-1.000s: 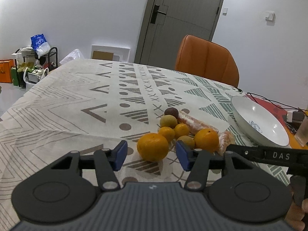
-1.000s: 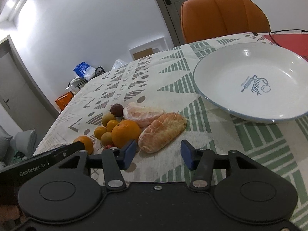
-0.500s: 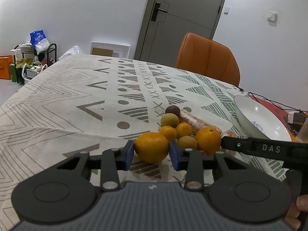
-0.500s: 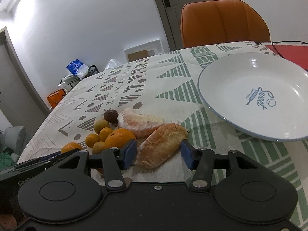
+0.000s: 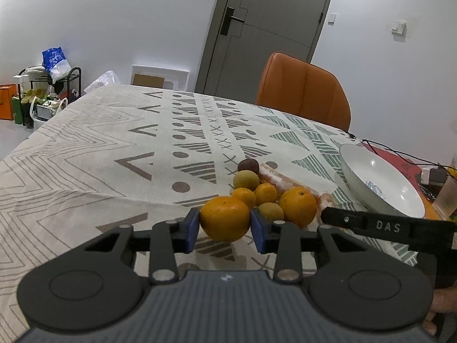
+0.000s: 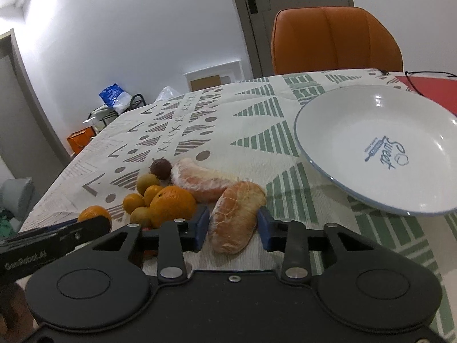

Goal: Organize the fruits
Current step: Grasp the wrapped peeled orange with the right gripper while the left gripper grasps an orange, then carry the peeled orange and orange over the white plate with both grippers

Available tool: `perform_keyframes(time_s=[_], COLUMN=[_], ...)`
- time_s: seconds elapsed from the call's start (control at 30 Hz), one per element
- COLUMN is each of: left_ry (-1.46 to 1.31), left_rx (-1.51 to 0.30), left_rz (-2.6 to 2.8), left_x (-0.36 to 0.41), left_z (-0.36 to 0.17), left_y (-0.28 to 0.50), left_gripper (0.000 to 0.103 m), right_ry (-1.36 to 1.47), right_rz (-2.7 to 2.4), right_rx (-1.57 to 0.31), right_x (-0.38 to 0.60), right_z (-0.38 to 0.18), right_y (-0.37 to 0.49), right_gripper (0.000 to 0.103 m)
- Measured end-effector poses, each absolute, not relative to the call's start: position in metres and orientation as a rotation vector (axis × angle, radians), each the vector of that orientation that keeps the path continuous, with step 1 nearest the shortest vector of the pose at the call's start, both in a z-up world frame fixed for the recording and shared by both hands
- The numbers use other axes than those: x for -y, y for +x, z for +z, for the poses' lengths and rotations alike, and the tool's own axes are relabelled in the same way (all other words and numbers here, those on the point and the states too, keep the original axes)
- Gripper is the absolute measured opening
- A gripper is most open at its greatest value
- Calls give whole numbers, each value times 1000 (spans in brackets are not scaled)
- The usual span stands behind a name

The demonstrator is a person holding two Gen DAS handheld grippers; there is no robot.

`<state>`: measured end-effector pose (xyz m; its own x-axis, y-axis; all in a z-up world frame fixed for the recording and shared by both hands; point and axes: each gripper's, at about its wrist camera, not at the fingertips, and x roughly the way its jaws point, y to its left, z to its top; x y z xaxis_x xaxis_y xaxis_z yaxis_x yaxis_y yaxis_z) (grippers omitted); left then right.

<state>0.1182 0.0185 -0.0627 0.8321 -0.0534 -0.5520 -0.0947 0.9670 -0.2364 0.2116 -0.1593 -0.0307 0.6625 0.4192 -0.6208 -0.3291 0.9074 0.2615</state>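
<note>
A cluster of fruit lies on the patterned tablecloth. My left gripper is shut on a large orange, its blue pads pressed to both sides. Behind it sit a second orange, small oranges, greenish fruits and a dark fruit. My right gripper has closed on a wrapped pomelo segment, its pads touching both sides. A second wrapped segment lies behind it. The white plate with blue print stands empty to the right.
An orange chair stands at the table's far side, with a grey door behind. Cables and a red mat lie beyond the plate. A glass stands at the far right. A shoe rack stands on the floor at left.
Both grippers moved forward and closed: the left onto the large orange, the right onto the near wrapped pomelo segment.
</note>
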Motion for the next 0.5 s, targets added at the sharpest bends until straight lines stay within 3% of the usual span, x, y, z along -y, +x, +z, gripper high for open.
perform_keyframes(time_s=[0.37, 0.5], left_ry=[-260, -257], left_rx=[-594, -589], left_rz=[22, 27], left_x=[-15, -17], left_z=[-64, -63], left_y=[113, 112], left_gripper=[37, 37], right_ry=[122, 106], right_rz=[424, 410], right_rx=[-743, -736], right_x=[171, 163], right_z=[-29, -29], right_y=[194, 197], right_gripper=[34, 40])
